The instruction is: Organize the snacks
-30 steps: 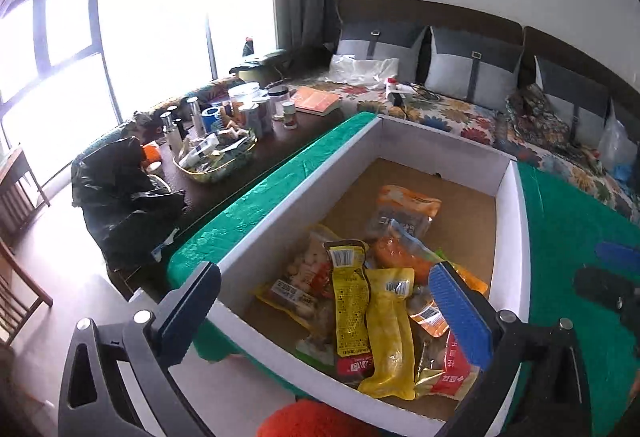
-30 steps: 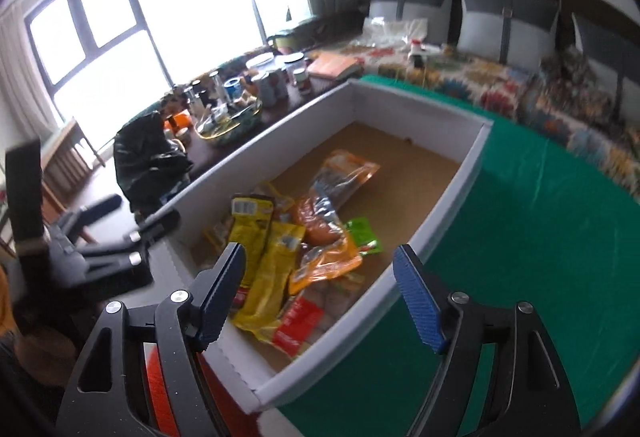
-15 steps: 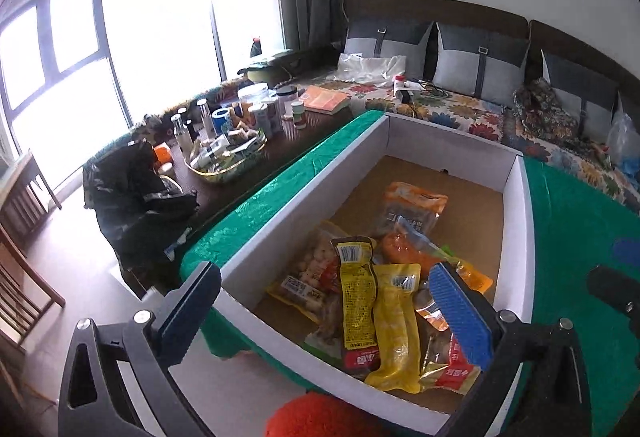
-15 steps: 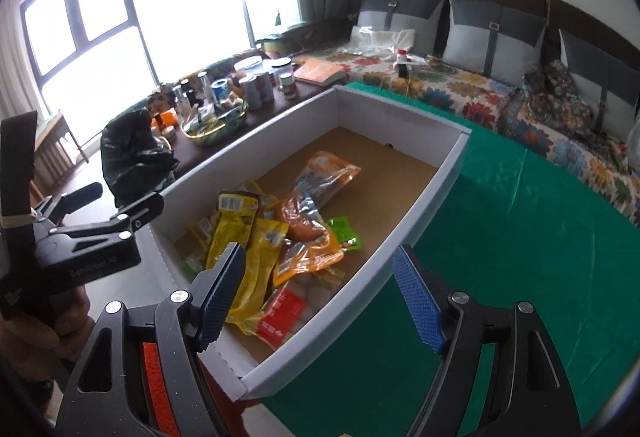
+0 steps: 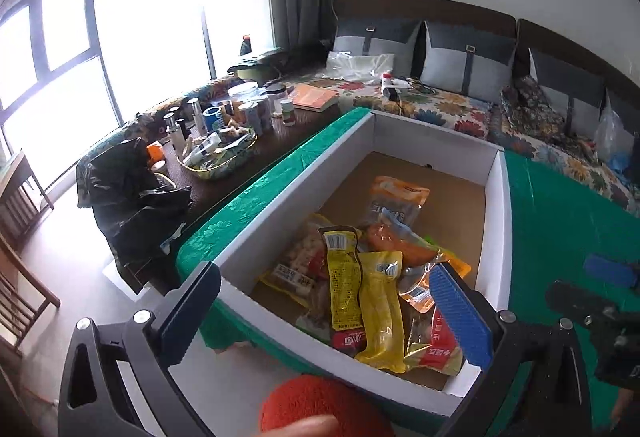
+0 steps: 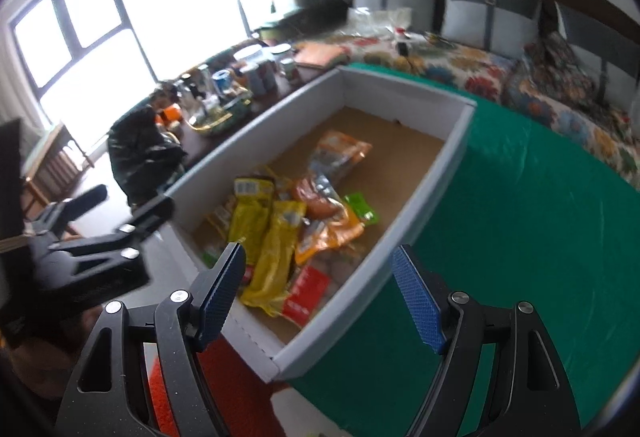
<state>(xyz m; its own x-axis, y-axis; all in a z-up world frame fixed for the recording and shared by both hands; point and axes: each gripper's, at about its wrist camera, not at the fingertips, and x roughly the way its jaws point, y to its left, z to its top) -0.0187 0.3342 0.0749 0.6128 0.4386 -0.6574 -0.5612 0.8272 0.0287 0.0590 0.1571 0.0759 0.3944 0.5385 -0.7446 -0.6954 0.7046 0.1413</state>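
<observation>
A white-walled cardboard box with a brown floor is set on a green embossed tablecloth. 2 long yellow snack packets, an orange pouch and a red-and-white wrapper are seen inside. A floral multicoloured sofa cover is patterned behind.

Green-clothed table, white cardboard box of snack packets directly on it

Window glare blown out; right wrist view motion-blurred.

Snack packets lie in the box on the table.
</observation>
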